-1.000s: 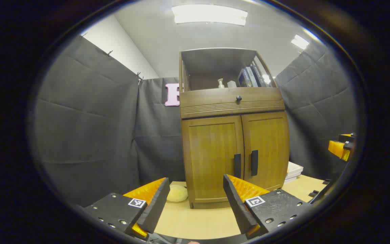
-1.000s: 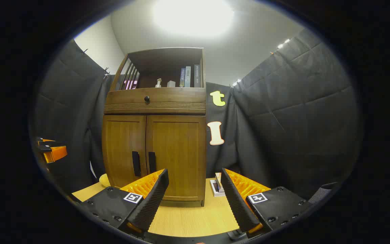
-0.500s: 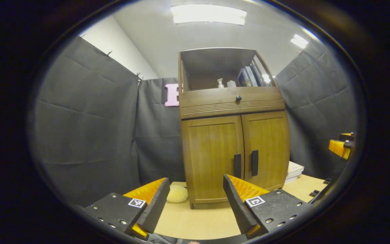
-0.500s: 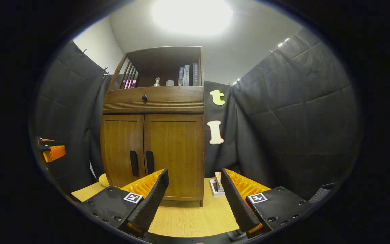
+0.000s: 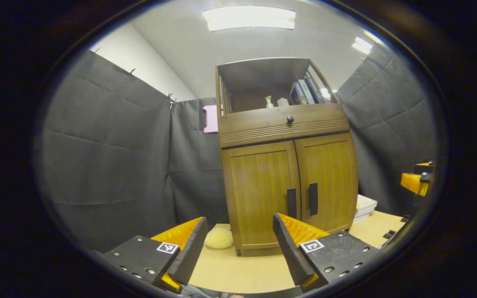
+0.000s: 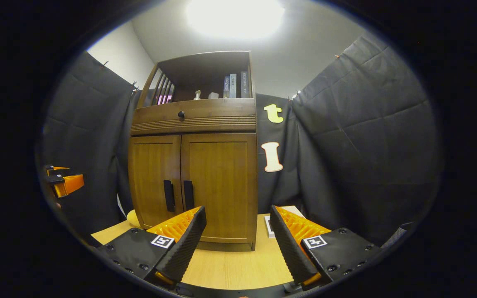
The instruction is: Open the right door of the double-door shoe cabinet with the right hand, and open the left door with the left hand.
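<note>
At the centre of the right gripper view stands the cabinet, upright on the surface, with both doors closed. The right door and the left door meet at a seam, and a dark handle sits on each side of it: the right handle and the left handle, just beside each other. Above the doors runs a drawer with a round knob, and above that an open shelf holding books and a small bottle.

The right tool is at 6 o'clock, fingers spread wide, holding nothing, well apart from the handles. The left tool shows at 9 o'clock, near the frame's edge.

In the left gripper view the cabinet sits just right of centre. The left tool is at 6 o'clock, wide open and empty, short of the doors. A pale yellow sponge lies on the surface at the cabinet's left foot. A stack of white books lies at 4 o'clock beside the cabinet. The right tool shows at 3 o'clock.
</note>
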A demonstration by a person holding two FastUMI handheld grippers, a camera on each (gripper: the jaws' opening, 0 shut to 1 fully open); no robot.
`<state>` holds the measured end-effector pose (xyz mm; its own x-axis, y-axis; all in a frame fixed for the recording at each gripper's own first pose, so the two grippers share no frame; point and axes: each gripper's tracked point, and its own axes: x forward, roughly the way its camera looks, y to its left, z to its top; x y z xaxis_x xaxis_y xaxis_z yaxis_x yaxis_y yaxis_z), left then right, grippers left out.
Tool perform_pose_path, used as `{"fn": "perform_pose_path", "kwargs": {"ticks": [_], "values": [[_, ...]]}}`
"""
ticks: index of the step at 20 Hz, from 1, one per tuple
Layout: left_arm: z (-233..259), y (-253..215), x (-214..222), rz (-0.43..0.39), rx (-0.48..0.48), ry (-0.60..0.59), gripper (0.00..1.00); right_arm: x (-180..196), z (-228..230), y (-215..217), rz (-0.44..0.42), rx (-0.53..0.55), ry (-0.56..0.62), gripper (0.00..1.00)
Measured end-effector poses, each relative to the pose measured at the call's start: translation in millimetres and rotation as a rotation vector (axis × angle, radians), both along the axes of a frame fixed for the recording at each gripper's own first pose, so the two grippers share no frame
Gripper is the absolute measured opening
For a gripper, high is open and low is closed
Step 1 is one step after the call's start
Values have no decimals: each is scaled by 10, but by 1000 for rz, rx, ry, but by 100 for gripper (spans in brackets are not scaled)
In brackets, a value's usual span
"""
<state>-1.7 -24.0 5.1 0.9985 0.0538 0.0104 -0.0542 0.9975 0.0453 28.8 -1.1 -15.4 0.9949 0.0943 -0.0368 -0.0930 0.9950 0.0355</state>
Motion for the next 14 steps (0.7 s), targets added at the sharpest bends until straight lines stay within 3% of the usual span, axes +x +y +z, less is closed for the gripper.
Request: {"fn": "perform_pose_path", "kwargs": {"ticks": [6, 14], "values": [[-5, 89, -83, 40, 3, -3, 89, 345, 51, 306, 84, 18, -6, 96], [-93, 361, 91, 41, -13, 11, 92, 997, 67, 910, 139, 7, -10, 97]]}}
